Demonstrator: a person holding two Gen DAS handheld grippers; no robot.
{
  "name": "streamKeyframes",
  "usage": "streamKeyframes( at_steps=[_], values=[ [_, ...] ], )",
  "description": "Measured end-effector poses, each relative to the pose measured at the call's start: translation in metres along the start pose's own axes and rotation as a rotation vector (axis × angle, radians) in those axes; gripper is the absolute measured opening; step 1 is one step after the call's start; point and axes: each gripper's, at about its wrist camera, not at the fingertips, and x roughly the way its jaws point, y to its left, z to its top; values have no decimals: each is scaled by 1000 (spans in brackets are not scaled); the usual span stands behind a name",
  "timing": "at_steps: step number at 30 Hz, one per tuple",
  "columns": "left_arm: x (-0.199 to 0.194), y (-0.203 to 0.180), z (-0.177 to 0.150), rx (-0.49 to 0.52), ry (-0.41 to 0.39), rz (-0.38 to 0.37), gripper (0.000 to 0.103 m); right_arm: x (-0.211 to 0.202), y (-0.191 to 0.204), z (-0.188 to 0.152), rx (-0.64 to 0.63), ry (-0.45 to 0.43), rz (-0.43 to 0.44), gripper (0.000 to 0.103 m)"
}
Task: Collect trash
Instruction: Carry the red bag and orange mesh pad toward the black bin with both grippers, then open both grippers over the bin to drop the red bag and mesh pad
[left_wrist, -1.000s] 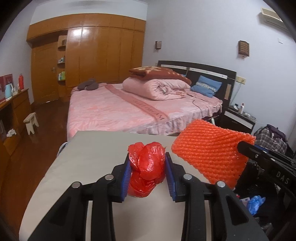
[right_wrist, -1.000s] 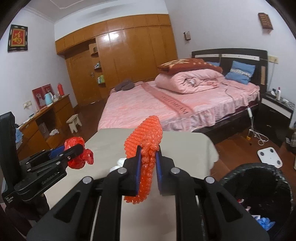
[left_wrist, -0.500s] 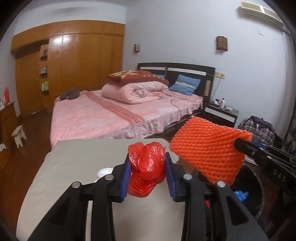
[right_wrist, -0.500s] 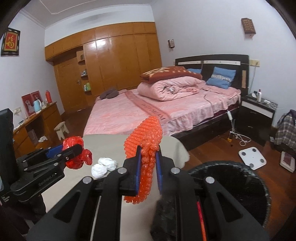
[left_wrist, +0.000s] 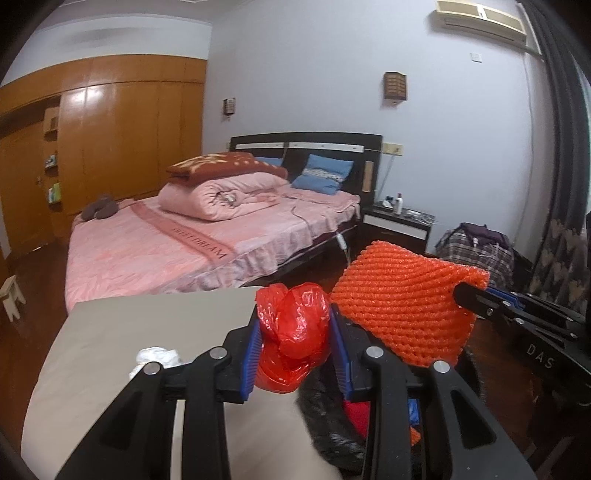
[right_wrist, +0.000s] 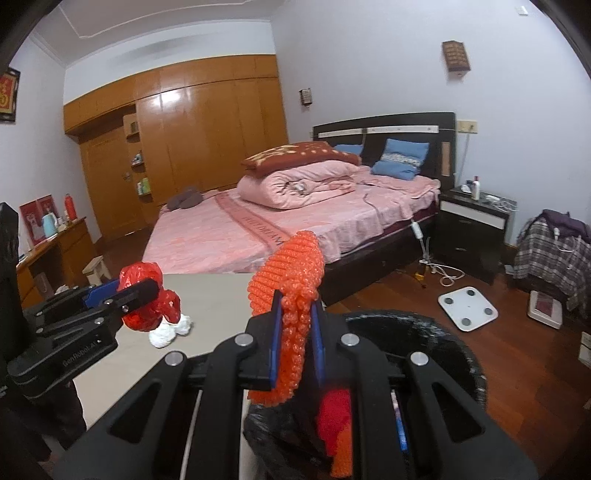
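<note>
1. A black-lined bin (right_wrist: 436, 332) stands beside the table (left_wrist: 147, 332).
2. The right claw (right_wrist: 293, 332) pinches an orange foam net (right_wrist: 288, 273) above the bin's rim.
3. The left claw (left_wrist: 293, 350) clamps a crumpled red bag (left_wrist: 291, 332).
4. White tissue (right_wrist: 168, 330) lies on the table.
5. Step: carrying trash binward; next, centre over the opening and release.

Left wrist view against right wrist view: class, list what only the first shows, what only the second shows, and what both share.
Only the left wrist view shows the air conditioner high on the wall.

Only the right wrist view shows the scale on the floor, the kettle on the desk and the framed picture.

Both show the left gripper clamping the red bag, the right gripper clamping the orange foam net, the white wads, the table, the bin and the bed.
</note>
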Motion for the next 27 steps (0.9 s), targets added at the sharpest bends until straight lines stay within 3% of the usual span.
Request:
streamKeyframes(
  at_steps=[14, 27],
  values=[
    [10, -59, 2, 62, -14, -96, 34, -26, -55, -22, 38, -2, -125, 13],
    [51, -104, -10, 103, 31, -188, 34, -24, -99, -46, 75, 39, -221, 13]
  ],
)
